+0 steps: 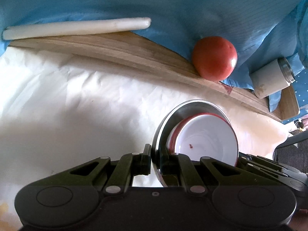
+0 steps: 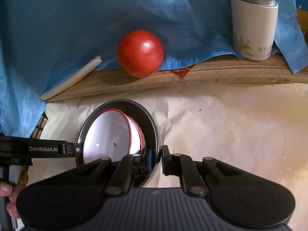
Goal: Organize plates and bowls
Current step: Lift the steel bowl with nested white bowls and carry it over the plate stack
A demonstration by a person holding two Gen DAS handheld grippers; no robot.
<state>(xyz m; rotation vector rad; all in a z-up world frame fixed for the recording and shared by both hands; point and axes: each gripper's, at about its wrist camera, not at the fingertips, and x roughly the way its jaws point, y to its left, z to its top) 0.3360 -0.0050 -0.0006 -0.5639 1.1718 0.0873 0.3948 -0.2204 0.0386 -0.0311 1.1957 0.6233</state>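
While my left claw (image 1: pixel 154 158) is clamped on the rim of the steel bowl (image 1: pixel 163 127), one finger outside the wall and the other inside it, my right claw (image 2: pixel 160 158) straddles the opposite rim. On that side the inner finger lies against the wall, while the outer finger stands just off it with a sliver of paper showing between, so the right claw is slightly apart and not closed on the metal.

Inside the steel bowl, just beyond both claws, sit the white bowls (image 1: pixel 207 138) with red rims, nested one in another and tilted against the wall. A small red speck marks the floor of the innermost one.

From the right wrist view the left claw's arm, lettered GenRobot.AI, reaches in from the left to the steel bowl's far rim.

Under the steel bowl lies crinkled white paper (image 1: pixel 77 100) spread over the tabletop. Farther ahead runs a wooden board (image 2: pixel 173 77), and on its far edge rests a tomato (image 2: pixel 140 53), touching the blue cloth (image 2: pixel 77 19) behind it. Left of the tomato a white stick (image 1: pixel 77 28) lies along the board, against the cloth. To the right of the tomato stands a white canister (image 2: pixel 254 25) with a steel top, upright on the board.
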